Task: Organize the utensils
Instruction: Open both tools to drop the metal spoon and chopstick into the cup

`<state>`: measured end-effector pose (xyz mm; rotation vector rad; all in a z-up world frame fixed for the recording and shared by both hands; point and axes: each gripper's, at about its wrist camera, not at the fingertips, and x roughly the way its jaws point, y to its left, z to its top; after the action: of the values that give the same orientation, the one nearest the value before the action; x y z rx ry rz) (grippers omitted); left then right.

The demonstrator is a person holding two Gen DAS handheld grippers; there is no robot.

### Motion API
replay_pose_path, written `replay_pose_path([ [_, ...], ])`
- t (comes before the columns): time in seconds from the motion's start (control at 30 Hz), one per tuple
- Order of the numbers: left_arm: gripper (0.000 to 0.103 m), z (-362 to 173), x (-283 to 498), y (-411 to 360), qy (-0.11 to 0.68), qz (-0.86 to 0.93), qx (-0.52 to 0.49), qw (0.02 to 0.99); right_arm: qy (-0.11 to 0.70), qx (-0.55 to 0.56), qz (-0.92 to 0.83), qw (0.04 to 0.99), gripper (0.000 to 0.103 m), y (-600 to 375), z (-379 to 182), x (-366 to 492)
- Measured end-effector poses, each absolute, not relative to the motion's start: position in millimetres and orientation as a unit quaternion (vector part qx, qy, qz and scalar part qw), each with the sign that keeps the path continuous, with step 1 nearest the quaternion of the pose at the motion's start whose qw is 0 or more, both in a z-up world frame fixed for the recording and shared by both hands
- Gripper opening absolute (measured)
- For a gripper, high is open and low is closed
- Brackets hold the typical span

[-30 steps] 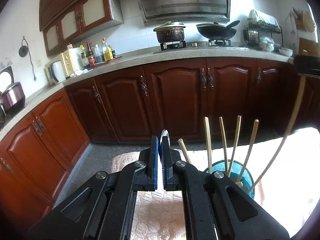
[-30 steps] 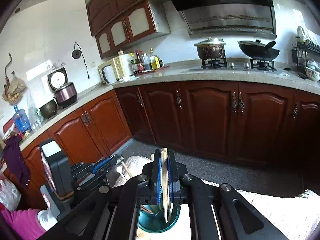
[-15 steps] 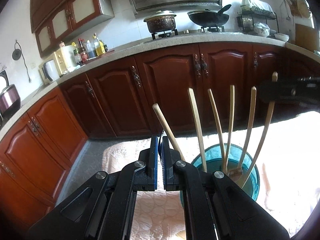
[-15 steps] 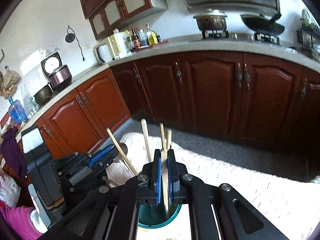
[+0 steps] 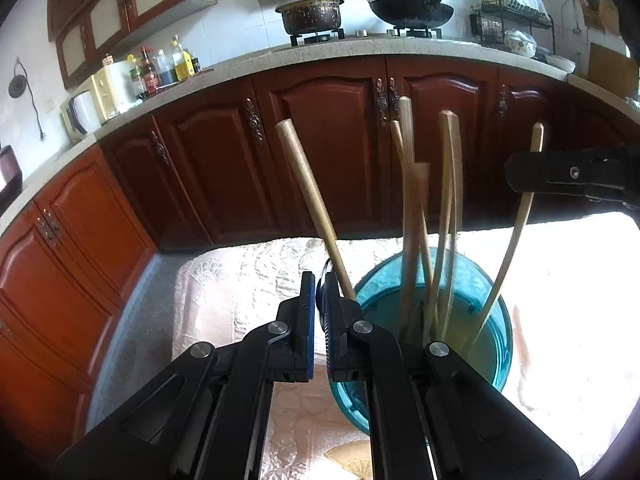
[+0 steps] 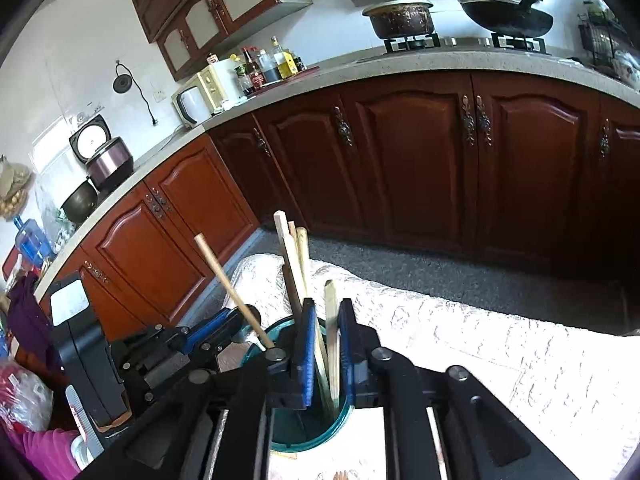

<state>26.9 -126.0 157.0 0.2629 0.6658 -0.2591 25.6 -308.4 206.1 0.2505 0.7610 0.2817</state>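
Note:
A teal see-through cup [image 5: 500, 340] [image 6: 296, 432] stands on the lace-covered table and holds several wooden sticks. A round wooden handle [image 5: 308, 188] [image 6: 228, 280] leans out to its left. My right gripper [image 6: 325, 308] hangs right over the cup. Its jaws are opening, and a flat wooden stick [image 6: 331, 320] stands loose between them with its foot in the cup. One of its fingers [image 5: 560, 174] shows in the left wrist view in front of that stick [image 5: 520, 220]. My left gripper [image 5: 318, 300] [image 6: 224, 328] is at the cup's left rim, shut on a thin dark metal piece [image 5: 325, 276].
The white lace cloth [image 5: 240, 280] [image 6: 480, 340] covers the table around the cup. Past its far edge lie grey floor [image 6: 440, 272] and dark red cabinets [image 5: 332, 140]. A pot [image 5: 312, 12] and a wok [image 5: 408, 8] sit on the stove. A pink sleeve [image 6: 44, 452] shows at lower left.
Both grippers have sunk toward the cup. The right gripper's stick went down into the cup and its jaws have parted. The left gripper stayed shut.

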Motion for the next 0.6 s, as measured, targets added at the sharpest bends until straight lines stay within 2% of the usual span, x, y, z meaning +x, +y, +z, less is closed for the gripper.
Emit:
replay_pose_path([
  [0.07, 0.003, 157.0, 27.2, -126.1, 0.325, -0.128, 0.128, 0.928, 0.369, 0.123, 0.138, 0.911, 0.022, -309.1, 206.1, 24.9],
  [0.27, 0.005, 158.0, 29.6, -124.9, 0.334, -0.130, 0.122, 0.926, 0.371, 0.131, 0.133, 0.910, 0.023, -313.9, 204.3, 19.5],
  [0.33, 0.013, 158.9, 30.3, -122.8, 0.339, -0.130, 0.118, 0.924, 0.368, 0.134, 0.134, 0.910, 0.024, -315.3, 206.2, 17.2],
  [0.4, 0.027, 160.8, 29.9, -119.8, 0.341, -0.131, 0.110, 0.925, 0.366, 0.135, 0.132, 0.911, 0.026, -316.1, 207.7, 13.9],
  [0.6, 0.040, 171.3, 24.7, -109.7, 0.338, -0.126, 0.091, 0.928, 0.365, 0.137, 0.131, 0.912, 0.026, -315.4, 209.7, 3.1],
])
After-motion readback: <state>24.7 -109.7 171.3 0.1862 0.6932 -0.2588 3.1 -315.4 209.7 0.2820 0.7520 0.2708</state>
